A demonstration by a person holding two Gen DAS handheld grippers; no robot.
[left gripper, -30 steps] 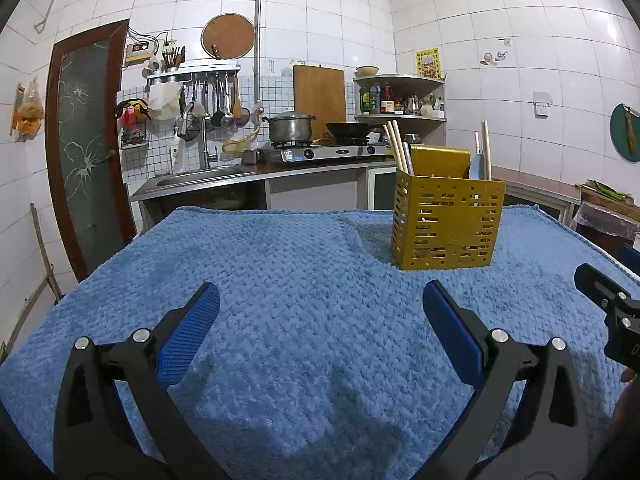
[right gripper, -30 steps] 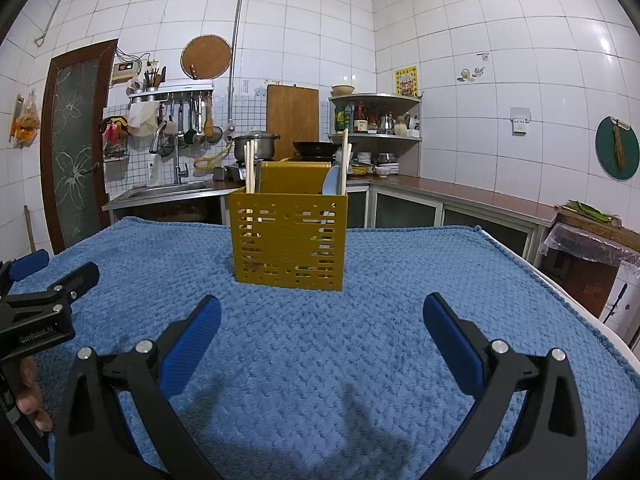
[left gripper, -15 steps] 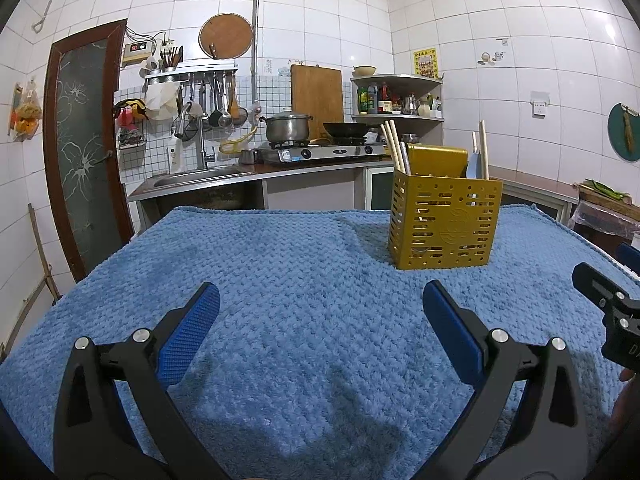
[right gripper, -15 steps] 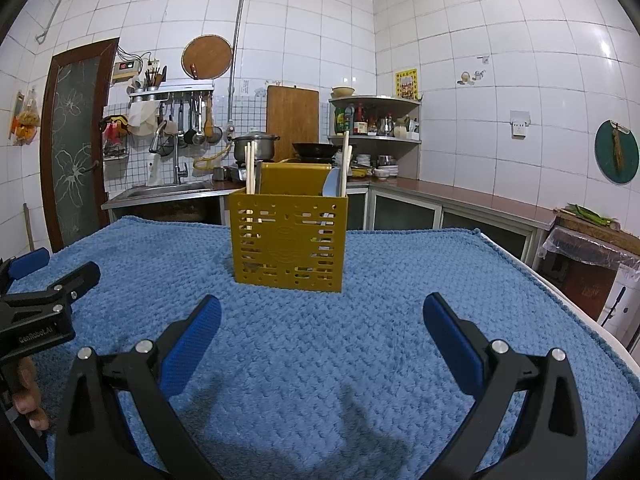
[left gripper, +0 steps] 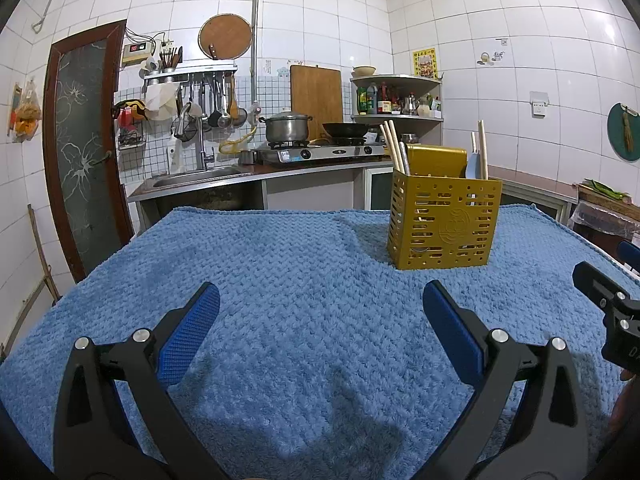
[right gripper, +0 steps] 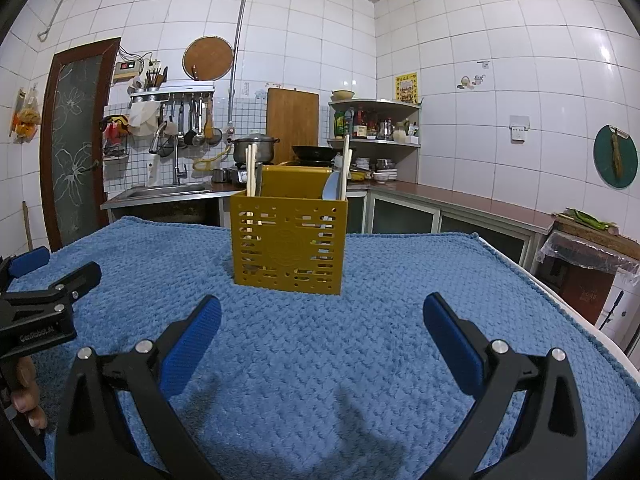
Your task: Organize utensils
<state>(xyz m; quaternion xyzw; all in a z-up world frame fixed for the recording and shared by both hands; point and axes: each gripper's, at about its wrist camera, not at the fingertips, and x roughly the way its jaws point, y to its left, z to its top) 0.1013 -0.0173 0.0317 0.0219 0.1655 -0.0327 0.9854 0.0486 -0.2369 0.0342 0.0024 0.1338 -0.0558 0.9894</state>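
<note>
A yellow perforated utensil holder [left gripper: 444, 226] [right gripper: 289, 242] stands upright on the blue towel-covered table [left gripper: 288, 280] [right gripper: 360, 344]. Wooden chopsticks [left gripper: 393, 148] [right gripper: 251, 170] lean in its left side; a pale spoon [left gripper: 473, 166] [right gripper: 332, 188] and more chopsticks [right gripper: 345, 166] stand in its right side. My left gripper [left gripper: 320, 316] hovers open above the towel, short of the holder and to its left, with nothing between its fingers. My right gripper [right gripper: 322, 318] is open too, empty, facing the holder head-on. Each gripper shows at the other view's edge.
Behind the table runs a kitchen counter with a sink [left gripper: 196, 178], a gas stove with a pot [left gripper: 286, 128] and a wok [left gripper: 346, 129]. A dark door [left gripper: 80, 152] is at the left. A corner shelf [right gripper: 374, 124] holds bottles. A person's fingers [right gripper: 24, 396] grip the left tool.
The holder has drifted slightly left in the left wrist view, as that gripper shifted a little. Both grippers stay open and empty.
</note>
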